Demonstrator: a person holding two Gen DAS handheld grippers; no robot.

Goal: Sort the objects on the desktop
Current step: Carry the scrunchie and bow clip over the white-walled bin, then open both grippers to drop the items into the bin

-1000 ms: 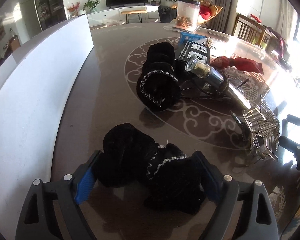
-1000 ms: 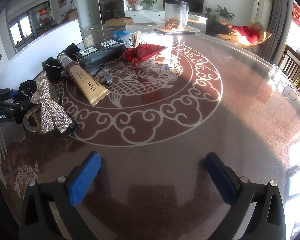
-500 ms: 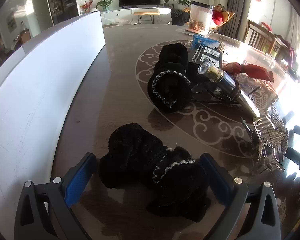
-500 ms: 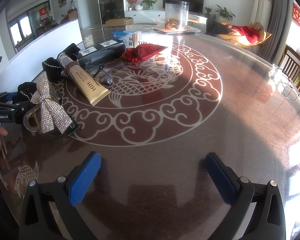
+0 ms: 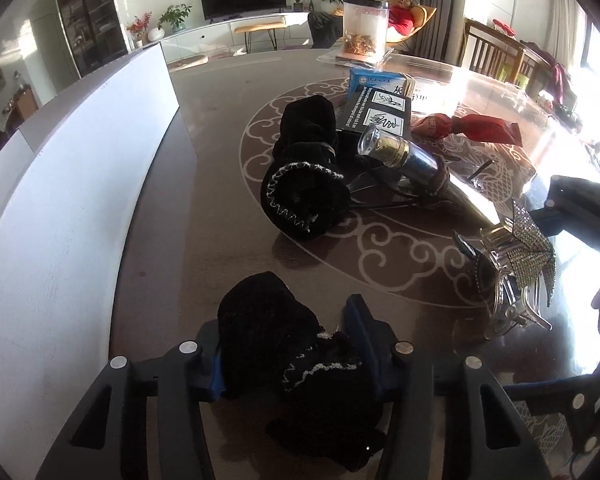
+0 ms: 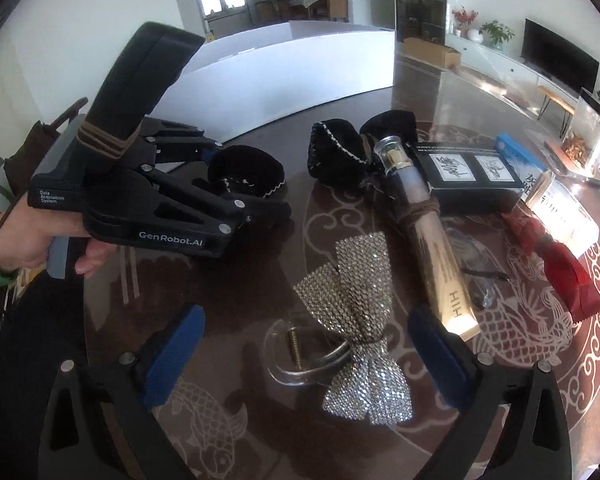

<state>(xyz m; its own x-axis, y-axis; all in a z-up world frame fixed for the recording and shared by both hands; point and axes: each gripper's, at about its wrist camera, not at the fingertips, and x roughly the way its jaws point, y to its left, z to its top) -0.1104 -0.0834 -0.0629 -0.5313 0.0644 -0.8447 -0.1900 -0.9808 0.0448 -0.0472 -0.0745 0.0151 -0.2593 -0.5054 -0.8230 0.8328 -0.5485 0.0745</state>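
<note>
The left gripper (image 5: 286, 344) was clenched on a black velvet scrunchie (image 5: 288, 354) at the bottom centre of its frame, blue pads pressing the bunched fabric from both sides. The right gripper (image 6: 300, 344) stood released, its jaws wide apart, with the rhinestone bow clip (image 6: 354, 336) lying between them in the lower middle of the right wrist view; the clip's long axis ran roughly from the upper centre toward the lower right, so it lay nearly along the fingers rather than across them. The right hand was plainly the nearer one to that clip, and a grasp would likely need the jaws closing over the knot of the bow.

Counted on the table (image 5: 228, 128): two black scrunchies, the second scrunchie (image 5: 304, 200) resting mid-frame; one gold tube (image 6: 432, 240); one black box (image 6: 468, 180); one blue box (image 5: 374, 80), possibly a second carton behind it; one red wrapped packet (image 6: 556, 268); one clear jar (image 5: 364, 26) at the top of the left wrist view
</note>
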